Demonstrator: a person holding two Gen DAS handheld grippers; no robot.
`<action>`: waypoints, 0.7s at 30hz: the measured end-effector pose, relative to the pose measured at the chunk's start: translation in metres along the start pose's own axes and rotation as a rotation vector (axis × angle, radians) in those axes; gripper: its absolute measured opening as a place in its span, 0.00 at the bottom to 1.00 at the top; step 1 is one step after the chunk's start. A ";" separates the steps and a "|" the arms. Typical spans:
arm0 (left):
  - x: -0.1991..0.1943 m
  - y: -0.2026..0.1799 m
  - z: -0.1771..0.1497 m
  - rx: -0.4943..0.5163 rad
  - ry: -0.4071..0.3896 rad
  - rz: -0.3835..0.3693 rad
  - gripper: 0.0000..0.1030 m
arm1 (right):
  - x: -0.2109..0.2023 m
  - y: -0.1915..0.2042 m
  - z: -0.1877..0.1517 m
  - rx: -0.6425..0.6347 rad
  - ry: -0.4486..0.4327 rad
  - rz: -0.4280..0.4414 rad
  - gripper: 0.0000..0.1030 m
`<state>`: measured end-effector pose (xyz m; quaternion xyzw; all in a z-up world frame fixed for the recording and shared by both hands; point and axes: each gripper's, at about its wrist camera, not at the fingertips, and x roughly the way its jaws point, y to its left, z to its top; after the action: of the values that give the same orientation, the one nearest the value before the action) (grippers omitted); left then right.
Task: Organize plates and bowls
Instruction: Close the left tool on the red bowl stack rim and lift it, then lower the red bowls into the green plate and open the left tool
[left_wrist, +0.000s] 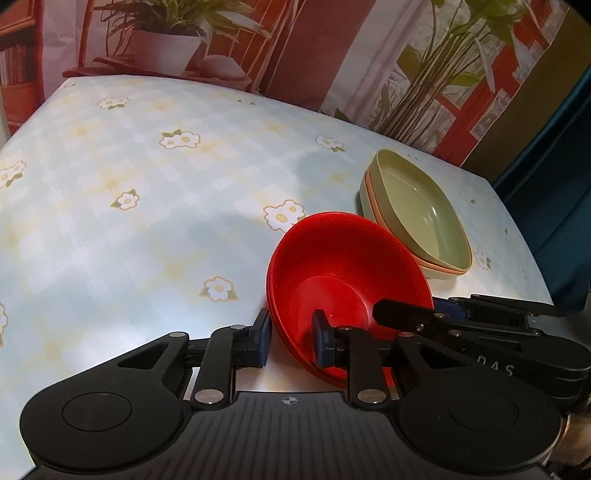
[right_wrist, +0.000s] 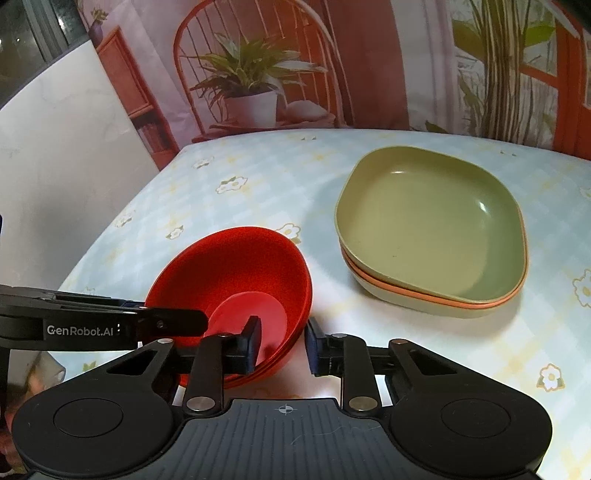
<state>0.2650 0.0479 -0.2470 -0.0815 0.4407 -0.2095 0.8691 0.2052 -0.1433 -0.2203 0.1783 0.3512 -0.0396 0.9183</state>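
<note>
While both grippers stand at the near edge of the table (left_wrist: 147, 206), each one has its two fingers on either side of the wall of the red bowls (left_wrist: 343, 280). These red bowls are a nested stack; several rims show one under the other at the near side. The stack sits on the flowered tablecloth (right_wrist: 258, 177), and it looks tilted, though this may come from the fisheye lens.

The left gripper (left_wrist: 291, 338) has one blue pad outside the left wall of the stack and the other pad inside the top bowl. The gap between the pads is wider than the wall, so its fingers are apart and not pressing. The right gripper (right_wrist: 282, 349) is placed the same way on the right wall: the left finger is inside the bowl, the right finger is outside over the cloth. Its fingers are also apart. In each view the other gripper reaches in from the side toward the same stack.

Just beside the bowls, farther to the right, lies a stack of plates (right_wrist: 432, 229). The top plate is olive green and squarish with rounded corners, an orange plate is under it, and a pale green one is at the bottom. The plates and the bowls are near each other but do not touch.

Behind the table hangs a printed backdrop (right_wrist: 255, 74) with a potted plant and a red chair.
</note>
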 end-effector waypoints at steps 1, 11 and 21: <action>-0.001 -0.001 0.001 0.001 -0.001 0.003 0.24 | -0.001 -0.001 0.000 0.002 -0.004 0.001 0.19; -0.015 -0.011 0.011 0.035 -0.042 0.005 0.24 | -0.015 -0.008 0.005 0.031 -0.045 0.017 0.11; -0.020 -0.045 0.039 0.116 -0.078 -0.026 0.24 | -0.041 -0.033 0.019 0.118 -0.141 0.016 0.11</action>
<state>0.2726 0.0148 -0.1943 -0.0450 0.3925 -0.2424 0.8861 0.1802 -0.1834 -0.1899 0.2318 0.2811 -0.0652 0.9290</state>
